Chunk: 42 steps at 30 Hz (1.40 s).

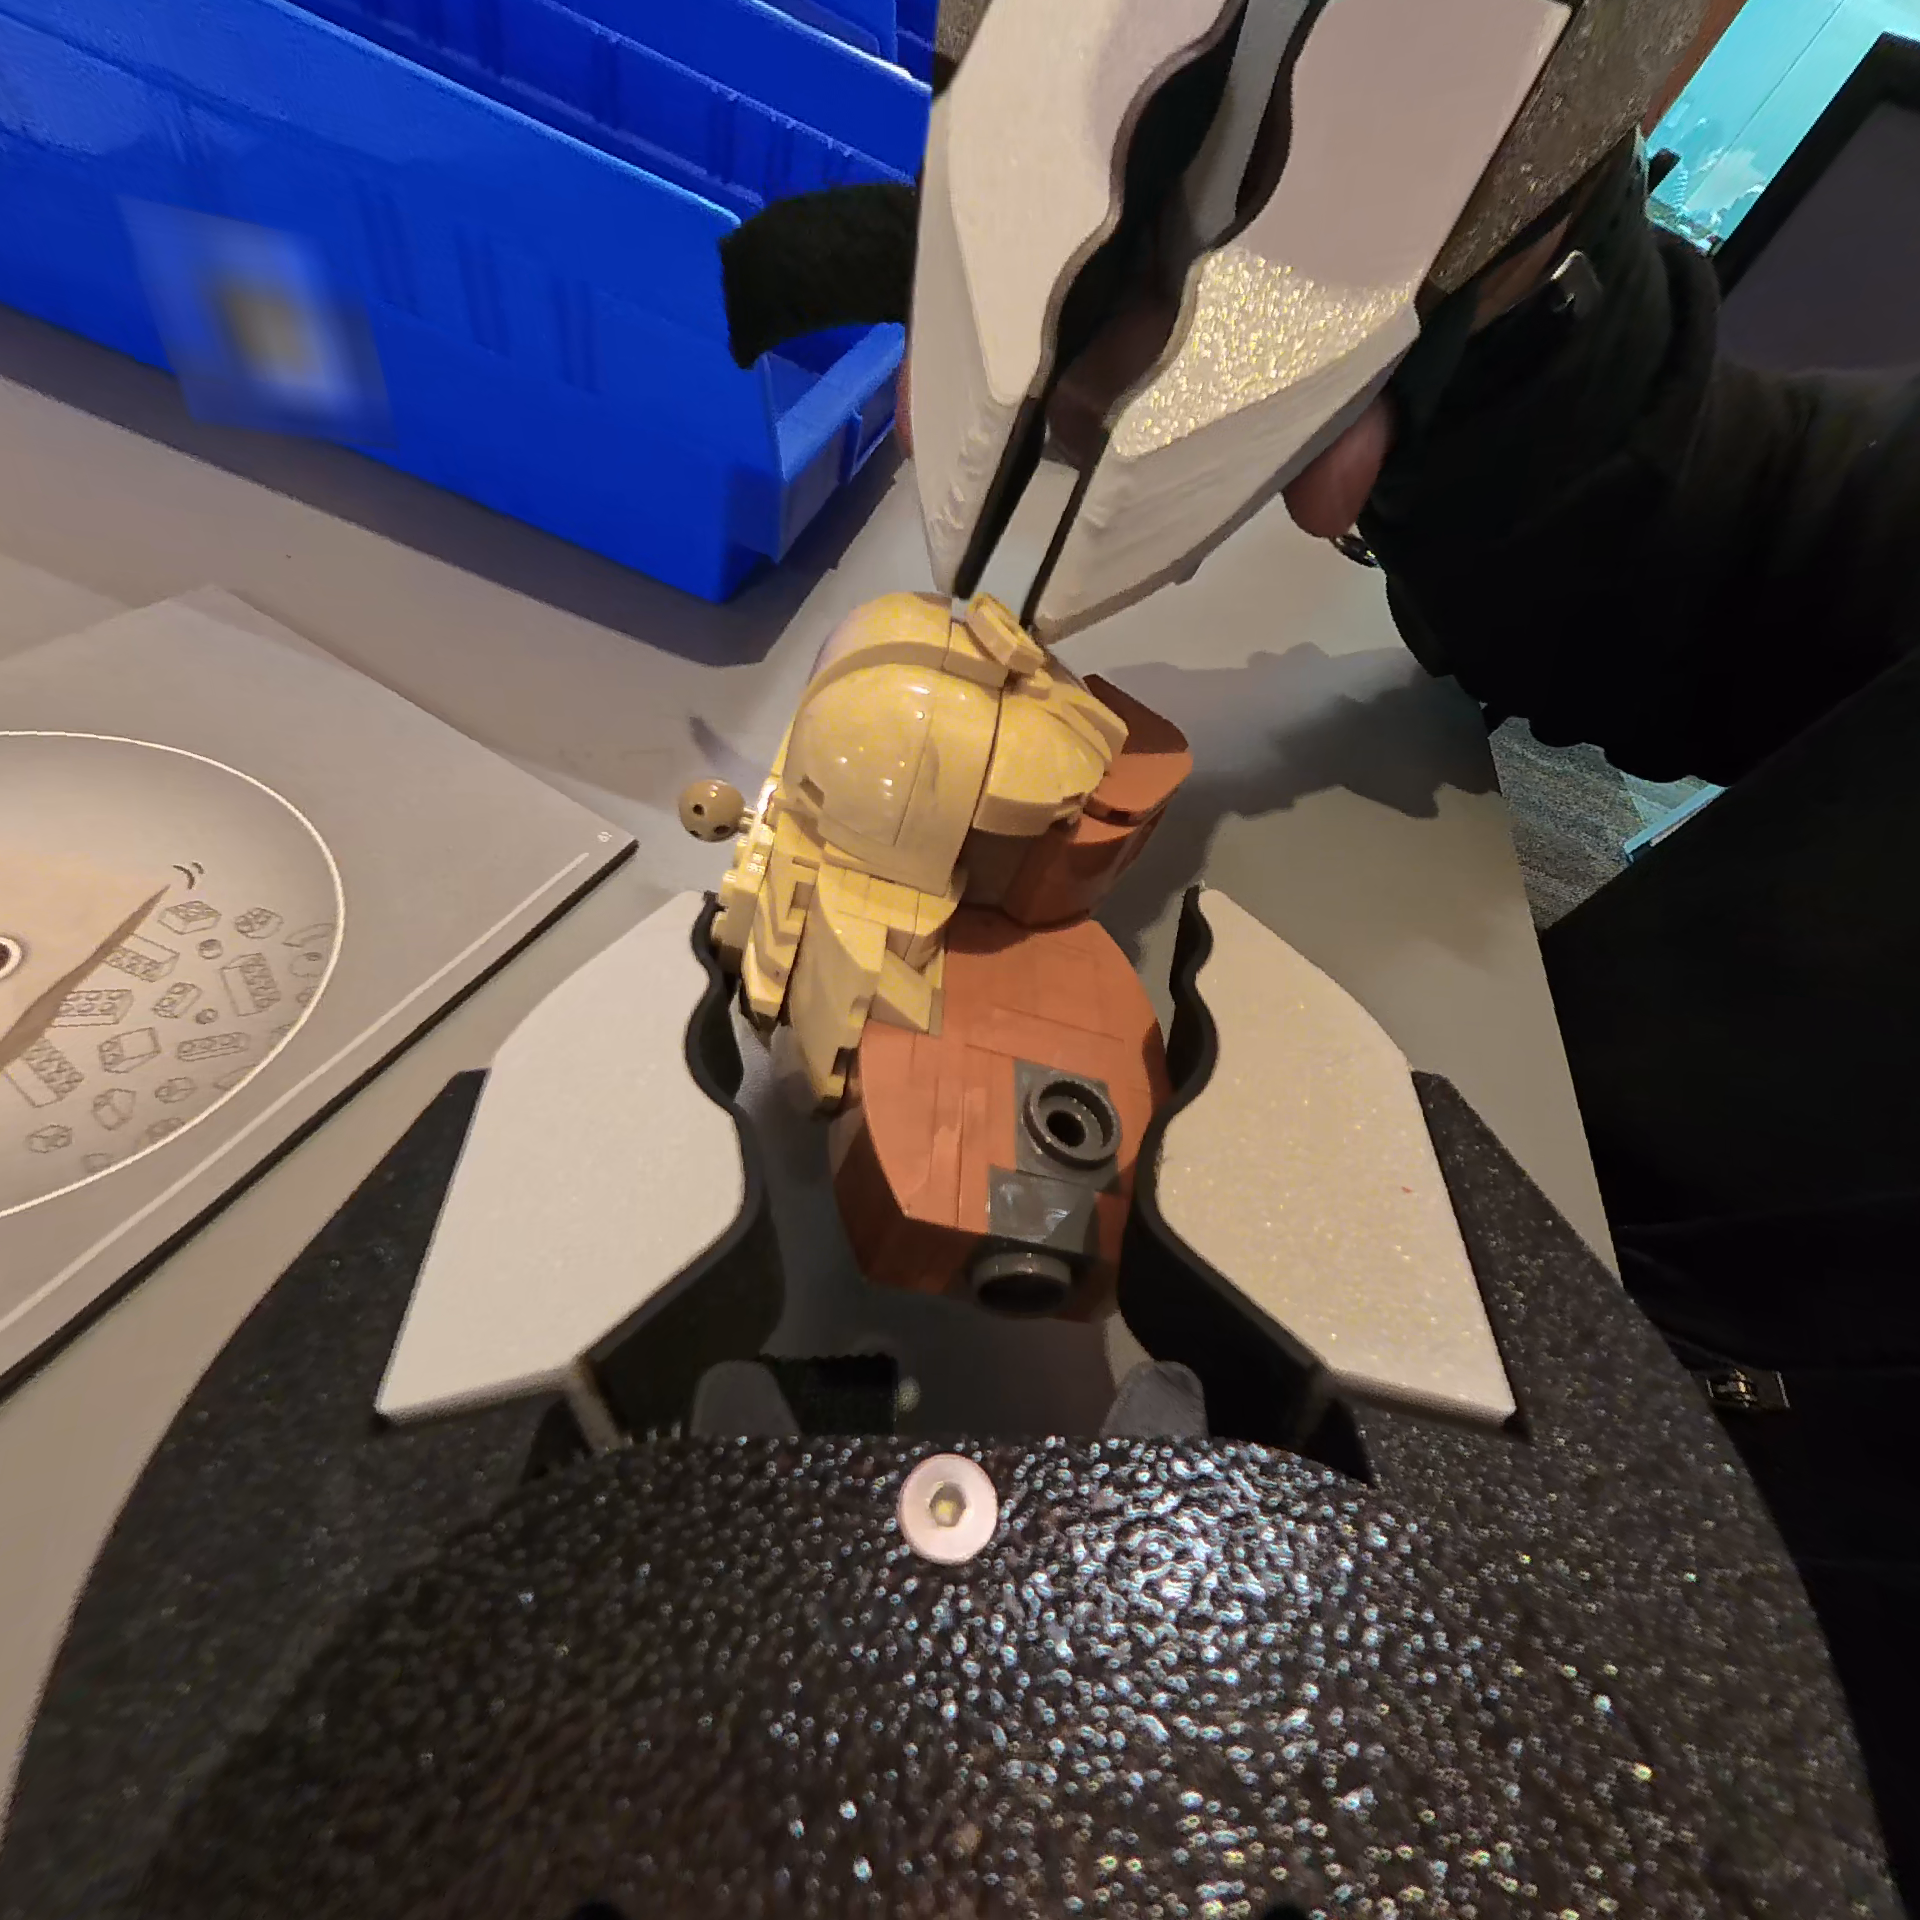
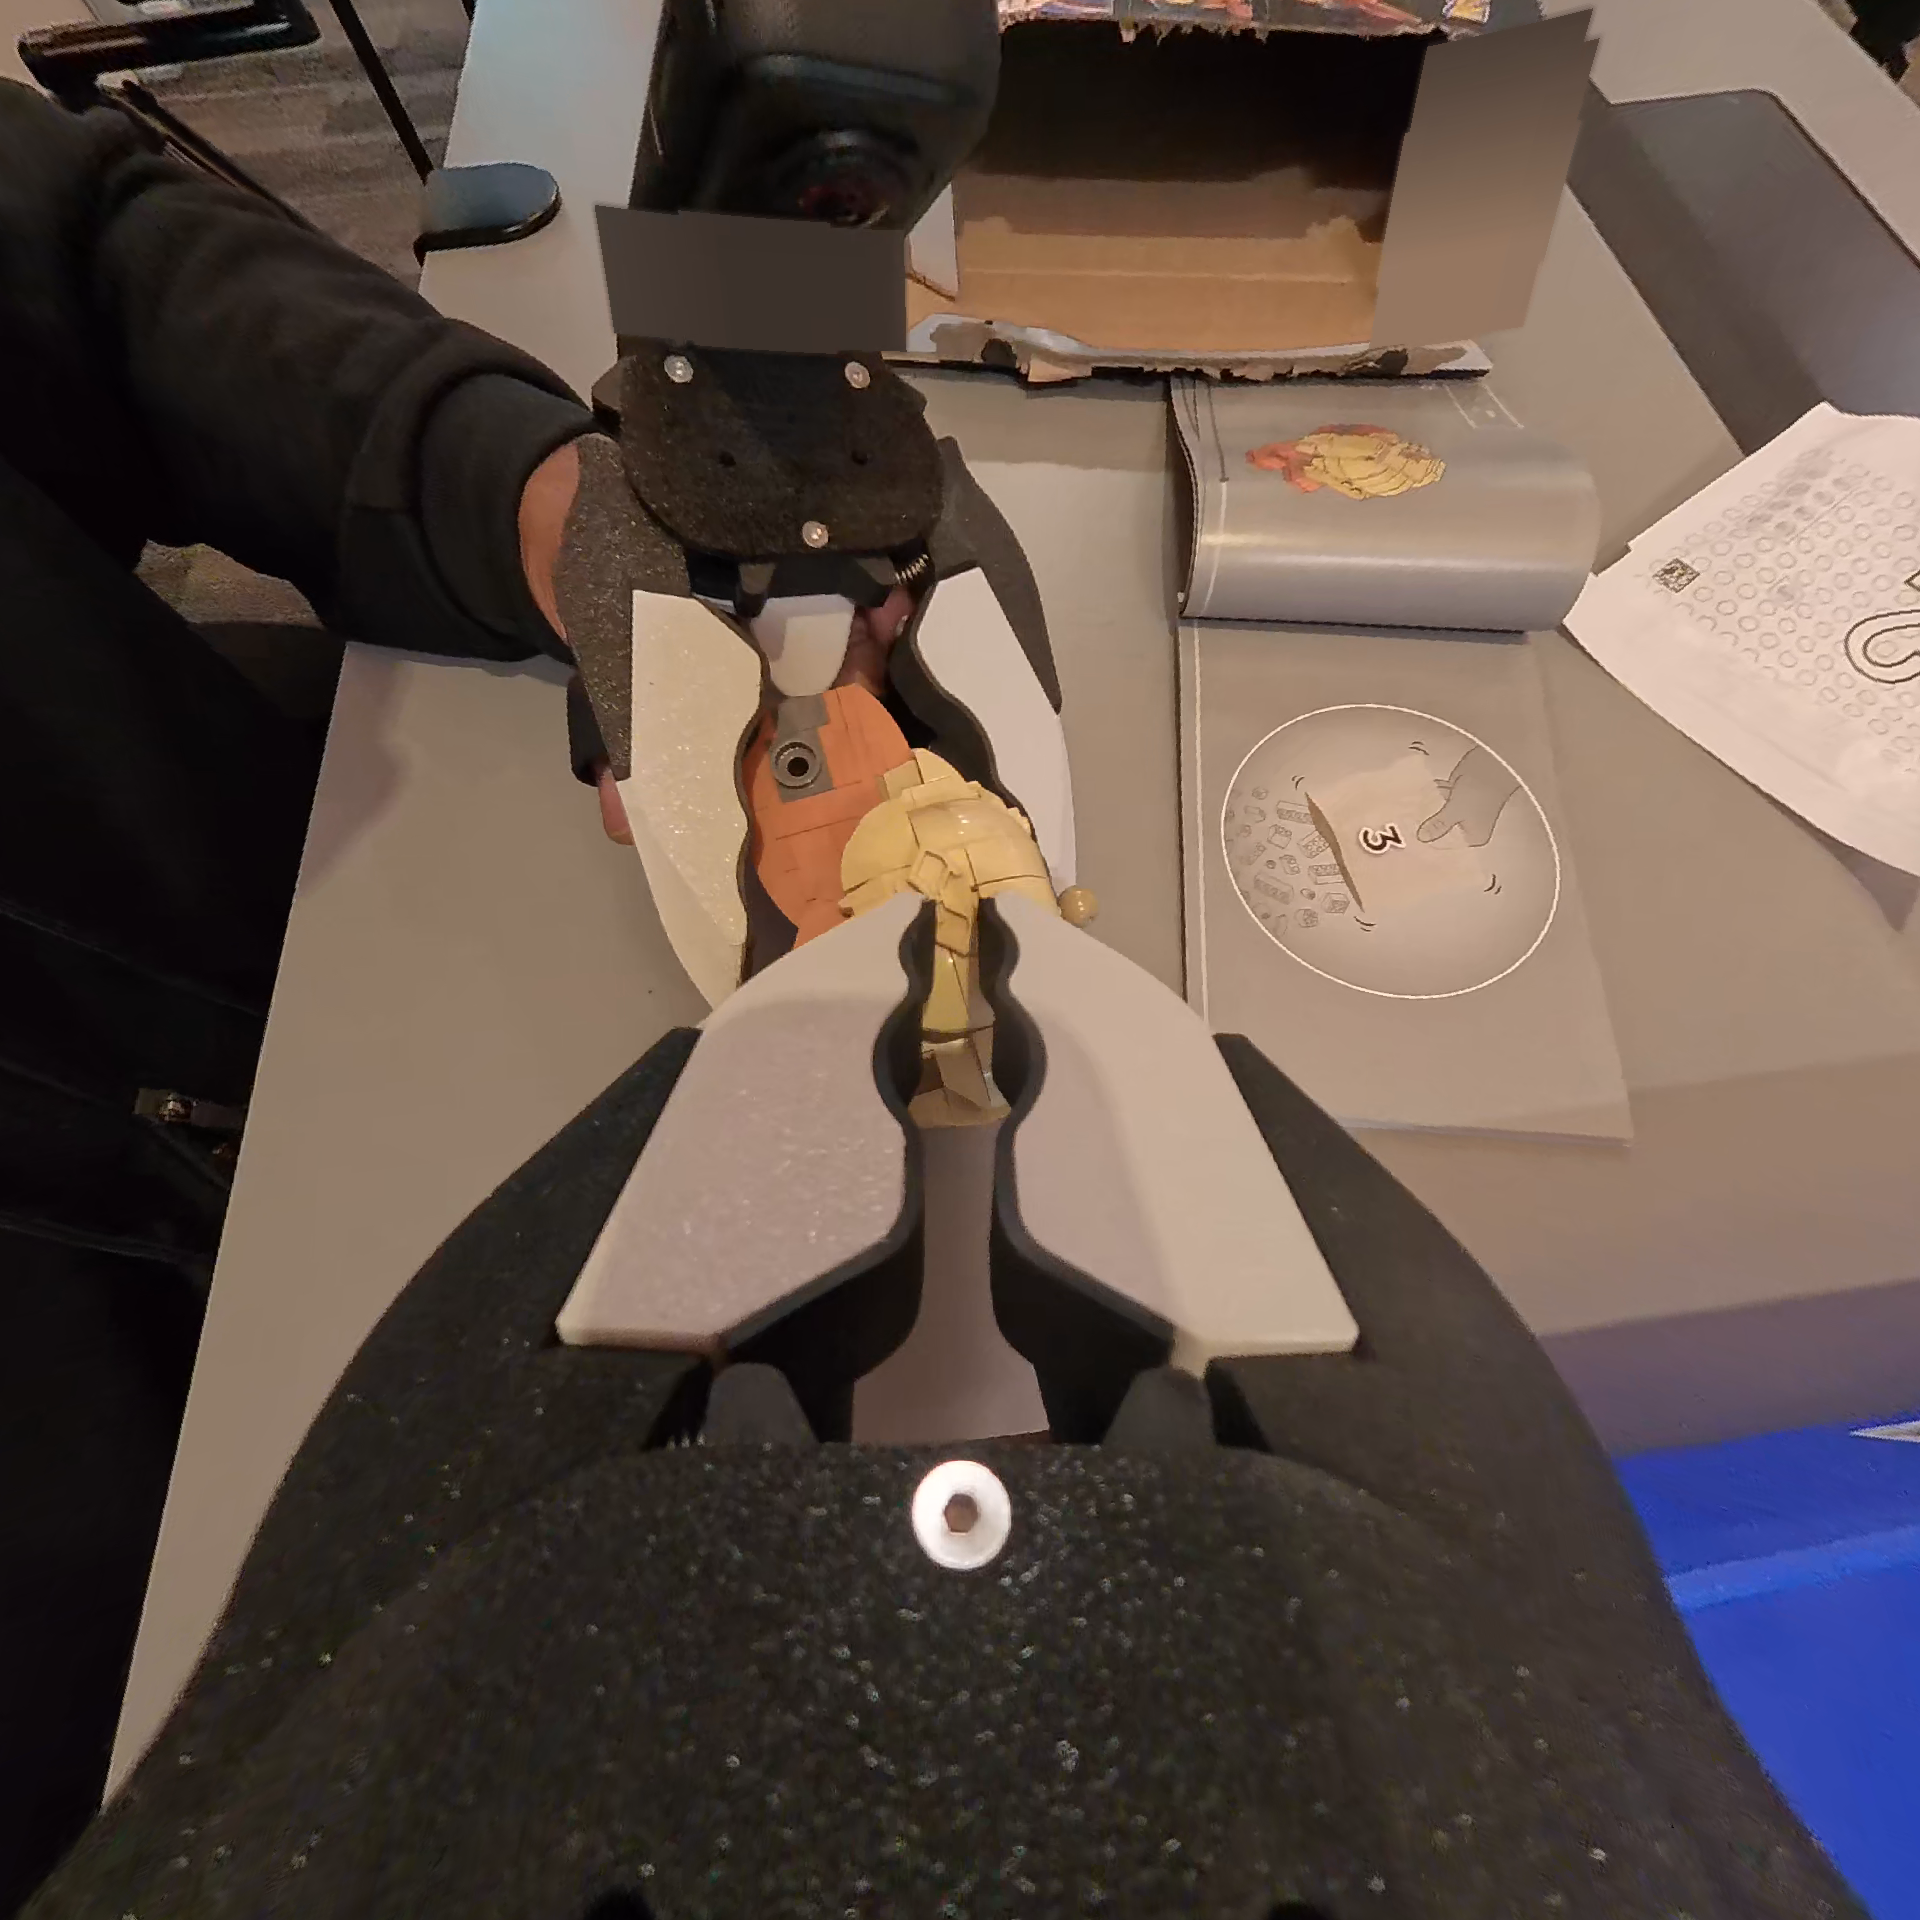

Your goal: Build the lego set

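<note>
A brick-built model [image 1: 935, 831] with a tan domed head and a brown body sits between the fingers of my left gripper [image 1: 951, 904], just above the grey table [image 1: 1351, 831]. The left jaws stand wide, with both pads against the model's sides. The right wrist view shows the same: the left fingers [image 2: 686, 790] flank the brown body [image 2: 800, 831]. My right gripper [image 2: 956, 914] comes in from above and is almost closed. Its fingertips [image 1: 1049, 623] pinch a small tan piece [image 1: 1003, 639] on top of the head.
Blue storage bins [image 1: 520, 260] stand behind the model. An open instruction booklet [image 2: 1392, 831] lies beside it. A torn cardboard box [image 2: 1174, 208] and white paper sheets [image 2: 1766, 623] are farther off. A person's black sleeve [image 1: 1662, 520] is at the table edge. One gripper's finger ends stand about 5 centimetres off the other's.
</note>
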{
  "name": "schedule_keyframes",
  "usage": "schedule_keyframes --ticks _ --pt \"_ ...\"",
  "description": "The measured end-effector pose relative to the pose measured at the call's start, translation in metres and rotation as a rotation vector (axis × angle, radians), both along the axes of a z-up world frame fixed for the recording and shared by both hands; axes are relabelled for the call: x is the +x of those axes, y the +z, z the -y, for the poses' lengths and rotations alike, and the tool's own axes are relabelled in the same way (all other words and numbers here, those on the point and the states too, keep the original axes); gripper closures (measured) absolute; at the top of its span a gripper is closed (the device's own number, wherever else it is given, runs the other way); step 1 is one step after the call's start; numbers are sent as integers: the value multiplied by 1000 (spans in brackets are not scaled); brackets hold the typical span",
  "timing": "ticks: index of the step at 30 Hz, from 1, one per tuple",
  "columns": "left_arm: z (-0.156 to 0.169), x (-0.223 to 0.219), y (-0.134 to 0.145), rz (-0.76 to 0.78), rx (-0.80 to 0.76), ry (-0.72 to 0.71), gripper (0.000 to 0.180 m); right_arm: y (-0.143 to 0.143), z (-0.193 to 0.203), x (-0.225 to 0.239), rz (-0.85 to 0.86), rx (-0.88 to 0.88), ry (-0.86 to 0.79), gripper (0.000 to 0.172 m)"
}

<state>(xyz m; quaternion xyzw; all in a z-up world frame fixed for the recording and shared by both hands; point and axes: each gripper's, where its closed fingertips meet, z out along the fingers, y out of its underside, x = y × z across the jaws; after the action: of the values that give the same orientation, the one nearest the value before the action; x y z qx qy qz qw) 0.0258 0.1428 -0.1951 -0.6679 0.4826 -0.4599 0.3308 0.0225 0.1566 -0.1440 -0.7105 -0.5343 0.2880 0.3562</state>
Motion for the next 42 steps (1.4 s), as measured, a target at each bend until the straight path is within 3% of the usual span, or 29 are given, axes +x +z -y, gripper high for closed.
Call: schedule_keyframes --ticks 26,42 --pt "2 1 -2 -13 12 -10 100 -1 3 -2 32 -18 52 166" --pt "1 0 0 -6 7 -6 100 4 2 -3 26 69 62 170"
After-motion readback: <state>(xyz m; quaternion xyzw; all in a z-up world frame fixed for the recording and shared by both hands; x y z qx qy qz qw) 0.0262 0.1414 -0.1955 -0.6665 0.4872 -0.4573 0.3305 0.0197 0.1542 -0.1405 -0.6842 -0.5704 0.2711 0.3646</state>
